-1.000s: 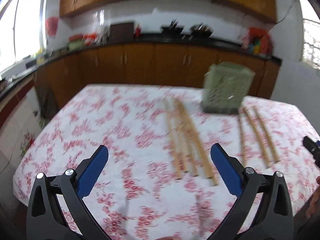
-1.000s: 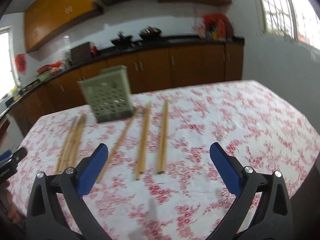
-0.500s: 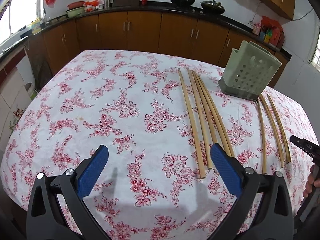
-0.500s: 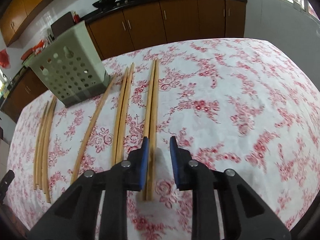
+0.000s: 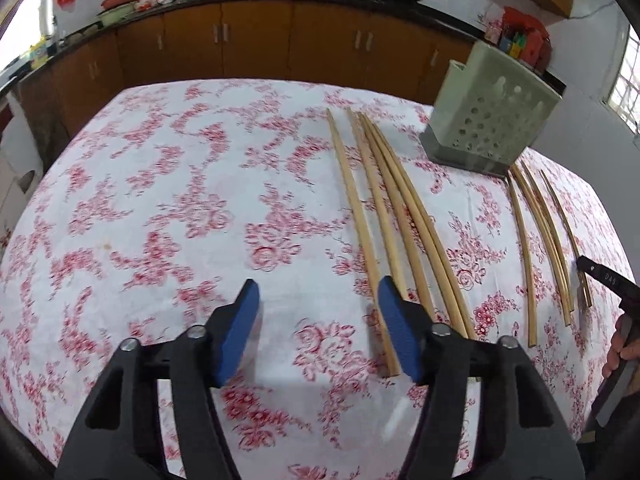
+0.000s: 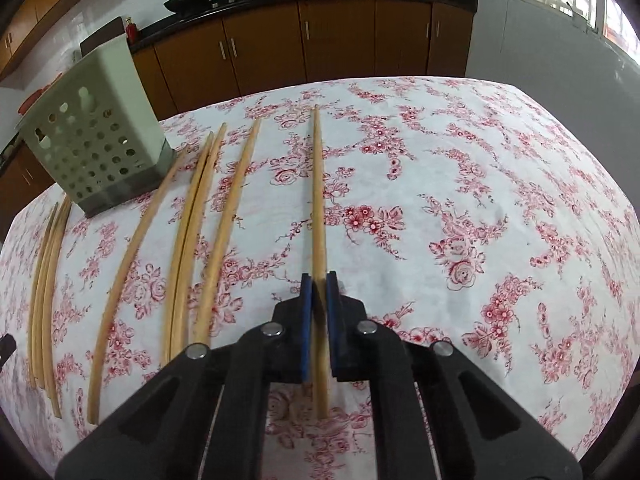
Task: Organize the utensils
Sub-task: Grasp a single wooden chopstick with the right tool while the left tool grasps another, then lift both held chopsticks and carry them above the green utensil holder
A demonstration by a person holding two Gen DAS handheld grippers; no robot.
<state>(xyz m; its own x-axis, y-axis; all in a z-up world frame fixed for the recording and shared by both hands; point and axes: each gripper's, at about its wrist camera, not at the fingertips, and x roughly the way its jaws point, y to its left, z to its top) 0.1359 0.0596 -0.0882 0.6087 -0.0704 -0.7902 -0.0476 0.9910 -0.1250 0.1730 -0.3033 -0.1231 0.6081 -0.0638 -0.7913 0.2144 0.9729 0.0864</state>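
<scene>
Chopsticks point(image 5: 384, 216) lie on the table point(image 5: 160, 200) either side of the holder point(image 5: 488, 120) (standing upright).

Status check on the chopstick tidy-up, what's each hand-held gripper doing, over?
Right hand-held gripper shut on one chopstick. Left hand-held gripper half open, jaws just closing, nothing between them yet. Holder upright; nothing in the way.

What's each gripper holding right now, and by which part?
The right gripper clamps the rightmost chopstick near its near end. The left gripper holds nothing.

The left gripper point(image 5: 318, 330) hides the near chopstick ends point(image 5: 416, 300).
</scene>
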